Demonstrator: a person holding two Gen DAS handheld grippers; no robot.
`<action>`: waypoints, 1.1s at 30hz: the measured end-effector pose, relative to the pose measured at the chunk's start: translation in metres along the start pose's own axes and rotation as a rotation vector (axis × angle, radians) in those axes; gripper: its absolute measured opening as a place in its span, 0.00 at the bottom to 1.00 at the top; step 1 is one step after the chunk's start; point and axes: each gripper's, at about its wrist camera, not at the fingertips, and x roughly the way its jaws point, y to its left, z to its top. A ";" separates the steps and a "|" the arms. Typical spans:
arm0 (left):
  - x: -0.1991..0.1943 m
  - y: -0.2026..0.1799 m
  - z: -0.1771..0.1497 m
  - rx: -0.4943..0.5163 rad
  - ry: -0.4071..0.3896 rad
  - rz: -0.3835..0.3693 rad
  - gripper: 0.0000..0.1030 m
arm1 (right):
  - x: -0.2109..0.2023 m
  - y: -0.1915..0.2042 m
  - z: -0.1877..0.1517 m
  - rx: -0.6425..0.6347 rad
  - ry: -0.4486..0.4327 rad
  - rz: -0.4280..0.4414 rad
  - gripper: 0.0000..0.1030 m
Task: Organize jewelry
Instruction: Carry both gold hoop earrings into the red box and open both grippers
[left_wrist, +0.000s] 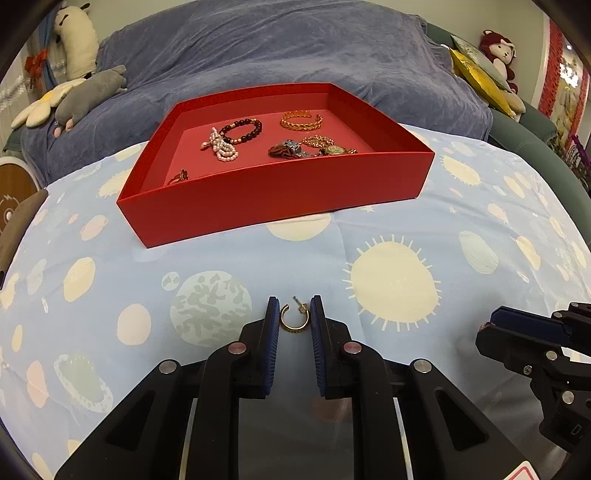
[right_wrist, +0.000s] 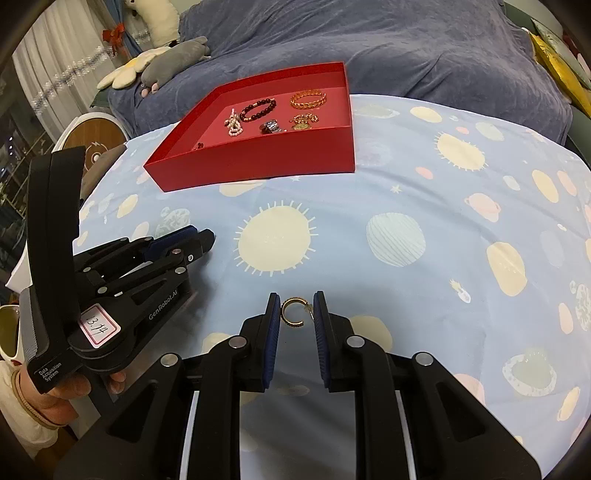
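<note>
A gold hoop earring (left_wrist: 291, 318) lies on the blue patterned cloth between the fingers of my left gripper (left_wrist: 294, 314), which is open around it without touching. A second gold hoop earring (right_wrist: 294, 312) lies between the fingers of my right gripper (right_wrist: 295, 312), also open, the right pad close to it. A red tray (left_wrist: 273, 199) farther back holds a gold bangle (left_wrist: 301, 121), a dark bead bracelet (left_wrist: 242, 131), a pearl piece (left_wrist: 221, 147), a gold watch (left_wrist: 332, 147), a metal piece (left_wrist: 290, 149) and a ring (left_wrist: 180, 176). The tray (right_wrist: 258, 162) also shows in the right wrist view.
The cloth (left_wrist: 388, 240) with suns and planets covers the table. Behind it is a sofa under a blue-grey blanket (left_wrist: 295, 48) with plush toys (left_wrist: 92, 96). The right gripper (left_wrist: 532, 332) shows at the left view's right edge; the left gripper (right_wrist: 177, 243) at the right view's left.
</note>
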 end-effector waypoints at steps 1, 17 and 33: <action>-0.001 0.002 0.000 -0.008 0.004 -0.010 0.14 | 0.000 0.001 0.001 0.000 -0.001 0.002 0.17; -0.030 0.025 0.002 -0.068 -0.021 -0.066 0.14 | -0.004 0.021 0.015 -0.018 -0.034 0.026 0.17; -0.064 0.060 0.045 -0.149 -0.124 -0.068 0.14 | -0.028 0.025 0.063 -0.009 -0.150 0.029 0.17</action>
